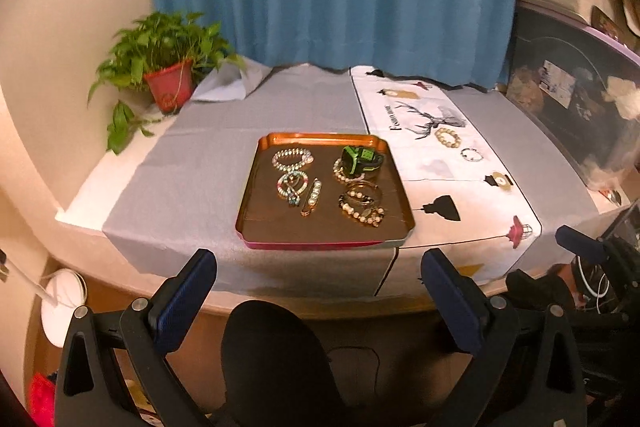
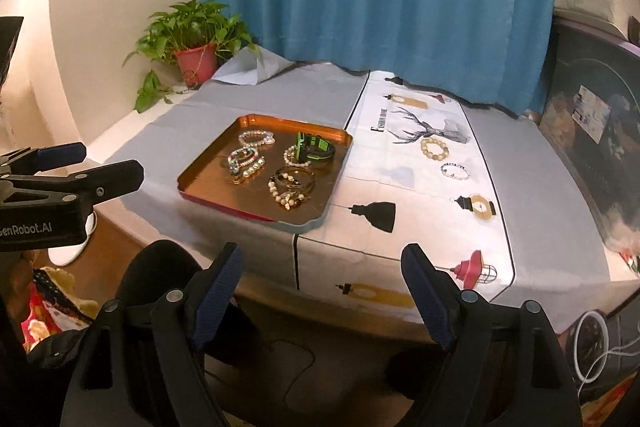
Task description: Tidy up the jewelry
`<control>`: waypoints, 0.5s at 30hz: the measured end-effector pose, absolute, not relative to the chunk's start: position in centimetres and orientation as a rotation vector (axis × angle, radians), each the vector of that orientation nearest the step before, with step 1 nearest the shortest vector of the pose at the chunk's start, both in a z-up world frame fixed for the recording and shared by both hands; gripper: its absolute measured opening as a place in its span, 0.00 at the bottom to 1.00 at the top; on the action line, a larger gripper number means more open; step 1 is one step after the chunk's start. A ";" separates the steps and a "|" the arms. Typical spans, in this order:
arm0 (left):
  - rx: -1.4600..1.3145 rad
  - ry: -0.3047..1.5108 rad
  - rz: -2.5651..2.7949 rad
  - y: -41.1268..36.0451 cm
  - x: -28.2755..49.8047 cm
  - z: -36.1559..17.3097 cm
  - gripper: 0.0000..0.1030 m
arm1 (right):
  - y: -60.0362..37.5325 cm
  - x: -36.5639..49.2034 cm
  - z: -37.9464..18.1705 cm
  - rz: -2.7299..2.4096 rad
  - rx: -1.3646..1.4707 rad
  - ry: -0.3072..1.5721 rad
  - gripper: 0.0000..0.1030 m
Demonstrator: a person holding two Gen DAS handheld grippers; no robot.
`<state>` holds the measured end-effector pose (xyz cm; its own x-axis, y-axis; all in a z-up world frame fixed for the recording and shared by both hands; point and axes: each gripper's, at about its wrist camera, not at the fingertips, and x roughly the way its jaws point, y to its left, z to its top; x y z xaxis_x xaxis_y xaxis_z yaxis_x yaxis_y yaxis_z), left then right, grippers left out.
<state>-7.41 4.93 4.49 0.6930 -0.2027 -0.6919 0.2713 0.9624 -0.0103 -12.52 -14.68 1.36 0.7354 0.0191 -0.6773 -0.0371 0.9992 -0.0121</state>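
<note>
You've got the whole table point(image 1: 200, 155) ahead of you, grey cloth on one half and a printed runner point(image 1: 440, 155) with a stag and lanterns on the other. At eleven o'clock in the left view, the potted plant point(image 1: 168, 67) sits back in the corner, well clear of the work.

Dead centre, the copper tray point(image 1: 280, 231) lies flat near the table's front edge, easy reach for either hand. It carries most of the jewelry: beaded bracelets point(image 1: 292, 159) at its ten o'clock, a pearl clip point(image 1: 312, 197) in the middle, a heap of bangles and bead strands point(image 1: 362, 207) at four o'clock, and a green-and-black watch point(image 1: 360, 157) at one o'clock, lying on another bracelet.

Two stragglers wait on the runner at two o'clock from the tray: a cream bead bracelet point(image 2: 435, 149) and, just nearer you, a thin dark-and-white bracelet point(image 2: 455, 171). I'd judge those are what's left to bring in.

Your left gripper point(image 1: 320, 291) hangs short of the table, jaws wide apart, nothing between them. Your right gripper point(image 2: 322, 287) is the same: spread wide, empty, with the runner straight ahead, so it's the natural one to go for the strays.
</note>
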 end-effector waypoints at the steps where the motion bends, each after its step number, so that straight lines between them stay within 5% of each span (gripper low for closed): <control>1: 0.102 0.751 -0.265 4.8 -7.8 4.8 0.99 | -14.7 -13.0 1.6 0.032 -0.024 0.736 0.79; 15: 0.134 0.694 -0.265 3.8 -10.7 6.6 0.99 | -15.6 -15.8 3.2 0.023 -0.003 0.680 0.81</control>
